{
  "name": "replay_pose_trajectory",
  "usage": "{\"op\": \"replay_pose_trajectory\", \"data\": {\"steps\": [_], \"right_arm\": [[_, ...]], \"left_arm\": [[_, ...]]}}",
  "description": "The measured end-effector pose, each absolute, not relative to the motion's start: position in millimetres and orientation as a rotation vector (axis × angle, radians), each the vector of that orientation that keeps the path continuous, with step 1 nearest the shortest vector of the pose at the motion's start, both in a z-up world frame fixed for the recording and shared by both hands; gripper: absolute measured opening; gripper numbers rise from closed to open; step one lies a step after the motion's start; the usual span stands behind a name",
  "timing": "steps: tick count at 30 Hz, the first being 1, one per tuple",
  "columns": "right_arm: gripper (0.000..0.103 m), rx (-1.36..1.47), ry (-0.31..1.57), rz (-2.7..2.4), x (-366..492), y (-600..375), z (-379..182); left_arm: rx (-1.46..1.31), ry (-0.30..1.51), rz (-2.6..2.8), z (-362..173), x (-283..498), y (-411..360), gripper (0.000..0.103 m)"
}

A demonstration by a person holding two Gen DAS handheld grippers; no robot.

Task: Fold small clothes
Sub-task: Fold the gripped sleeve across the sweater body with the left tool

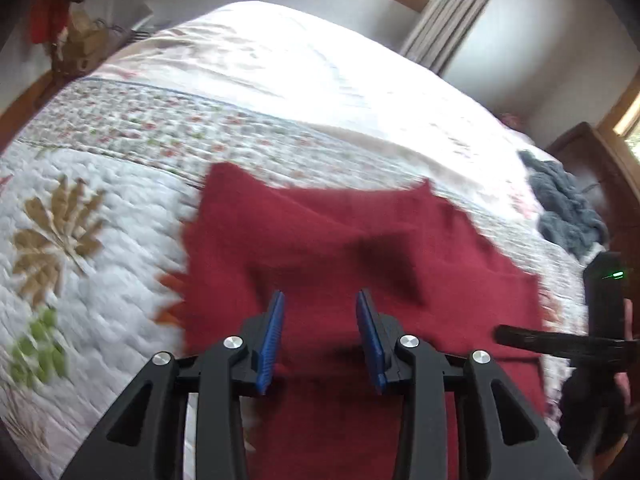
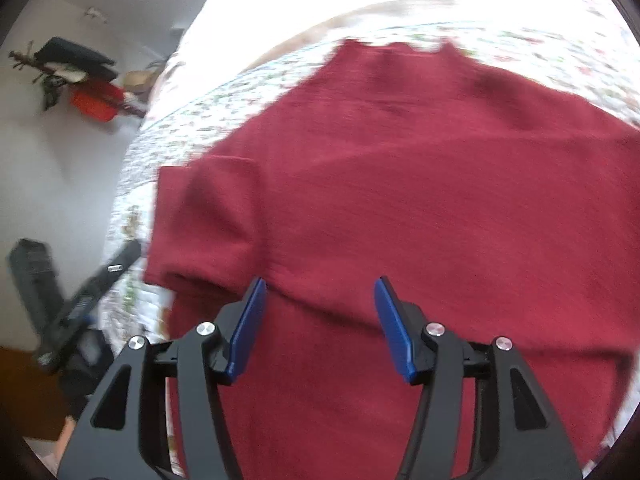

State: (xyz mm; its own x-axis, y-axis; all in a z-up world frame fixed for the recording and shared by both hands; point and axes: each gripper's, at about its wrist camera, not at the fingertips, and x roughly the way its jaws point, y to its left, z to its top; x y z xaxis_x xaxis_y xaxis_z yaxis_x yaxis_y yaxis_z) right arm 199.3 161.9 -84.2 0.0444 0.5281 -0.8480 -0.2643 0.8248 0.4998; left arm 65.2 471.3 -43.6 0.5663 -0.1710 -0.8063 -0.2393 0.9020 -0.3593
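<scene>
Red shirt (image 2: 400,184) | spread flat on quilted bed (image 1: 100,208) | soft, light, limp knit; likely best pinched at hem or sleeve edge | left gripper (image 1: 320,340) open, empty | right gripper (image 2: 320,328) open, empty, above shirt

The sweater (image 2: 420,184) lies spread flat on the quilt (image 1: 120,208) that covers the bed, near its front edge, with one sleeve (image 2: 204,224) folded in over the body on the left in the right wrist view. Both grippers, the left gripper (image 1: 320,340) and the right gripper (image 2: 318,328), hang above the sweater with jaws apart. A heap of cloth (image 1: 564,208) sits at the bed's right edge, well apart from the sweater.
</scene>
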Motion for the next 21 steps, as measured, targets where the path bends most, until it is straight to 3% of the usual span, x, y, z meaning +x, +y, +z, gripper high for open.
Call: {"op": "replay_pose_trajectory", "data": {"steps": [5, 9, 11, 12, 14, 21], "right_arm": [[0.057, 0.280, 1.462, 0.672, 223, 214, -99], [0.055, 0.269, 1.540, 0.666, 233, 237, -123], [0.043, 0.250, 1.548, 0.676, 232, 246, -129], [0.027, 0.238, 1.550, 0.698, 233, 250, -130], [0.016, 0.240, 1.557, 0.715, 233, 252, -129], [0.011, 0.299, 1.450, 0.771, 226, 211, -80]], "left_arm": [[-0.524, 1.103, 0.093, -96, 89, 492, 0.037], [-0.585, 1.097, 0.090, -101, 90, 496, 0.037], [-0.596, 1.093, 0.089, -94, 88, 498, 0.037], [-0.602, 1.092, 0.091, -92, 86, 498, 0.037], [-0.613, 1.082, 0.100, -84, 80, 501, 0.038], [-0.554, 1.008, 0.093, -52, 77, 491, 0.039]]}}
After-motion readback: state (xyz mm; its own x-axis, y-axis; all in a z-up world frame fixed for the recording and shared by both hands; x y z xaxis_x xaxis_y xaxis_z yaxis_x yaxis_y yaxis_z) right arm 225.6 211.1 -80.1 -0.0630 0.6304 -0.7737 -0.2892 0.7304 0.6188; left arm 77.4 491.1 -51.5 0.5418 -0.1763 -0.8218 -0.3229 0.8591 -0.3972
